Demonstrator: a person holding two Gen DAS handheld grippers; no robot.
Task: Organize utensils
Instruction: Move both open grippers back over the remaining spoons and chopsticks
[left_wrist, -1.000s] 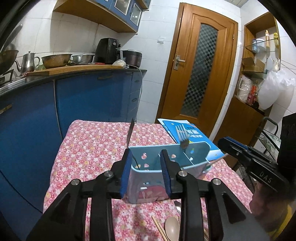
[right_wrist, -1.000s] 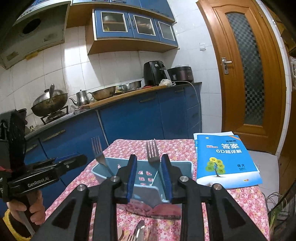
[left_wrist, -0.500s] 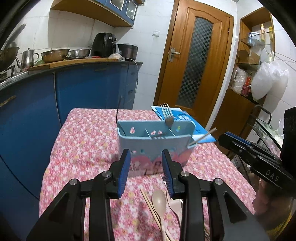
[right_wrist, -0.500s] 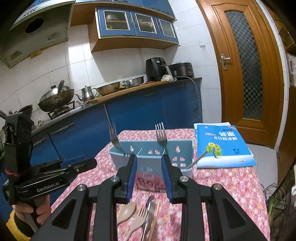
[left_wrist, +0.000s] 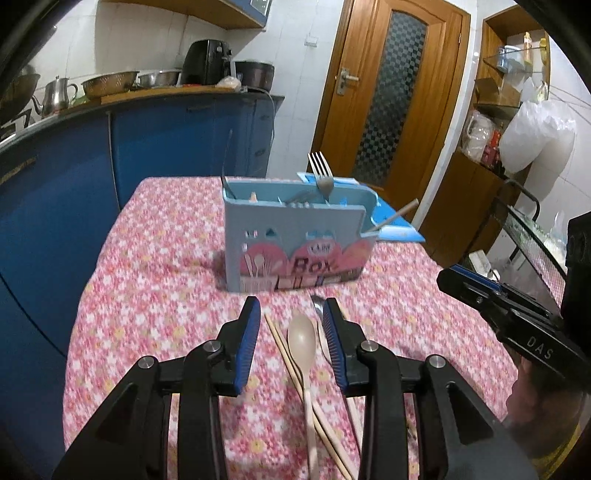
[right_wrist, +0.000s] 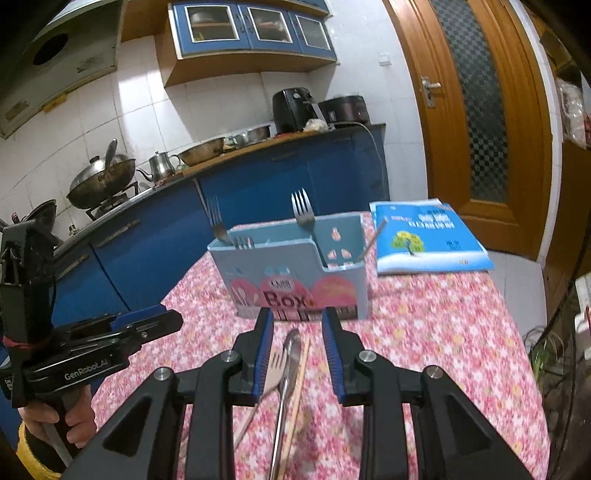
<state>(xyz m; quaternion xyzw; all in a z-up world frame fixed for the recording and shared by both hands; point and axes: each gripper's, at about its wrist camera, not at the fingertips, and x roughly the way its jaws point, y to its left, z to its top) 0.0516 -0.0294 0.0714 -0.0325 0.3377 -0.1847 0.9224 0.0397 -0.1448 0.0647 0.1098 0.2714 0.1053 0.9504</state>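
A light blue utensil box (left_wrist: 295, 243) marked "Box" stands on the floral tablecloth, also in the right wrist view (right_wrist: 291, 273). Forks (right_wrist: 304, 218) and a chopstick (left_wrist: 397, 214) stick out of it. My left gripper (left_wrist: 291, 332) is open and empty, above a beige spoon (left_wrist: 303, 347) and wooden chopsticks (left_wrist: 284, 350) lying in front of the box. My right gripper (right_wrist: 297, 341) is open and empty, above a metal knife (right_wrist: 288, 365), a beige fork (right_wrist: 271, 373) and a chopstick (right_wrist: 301, 365).
A blue booklet (right_wrist: 424, 236) lies on the table behind the box. Blue kitchen cabinets (left_wrist: 155, 147) stand to the left, a wooden door (left_wrist: 388, 96) beyond. A wire rack (left_wrist: 532, 236) stands off the table's right edge.
Both grippers have pulled back from the box toward me. The box now stands free on the table, and the loose utensils in front of it have come into view.
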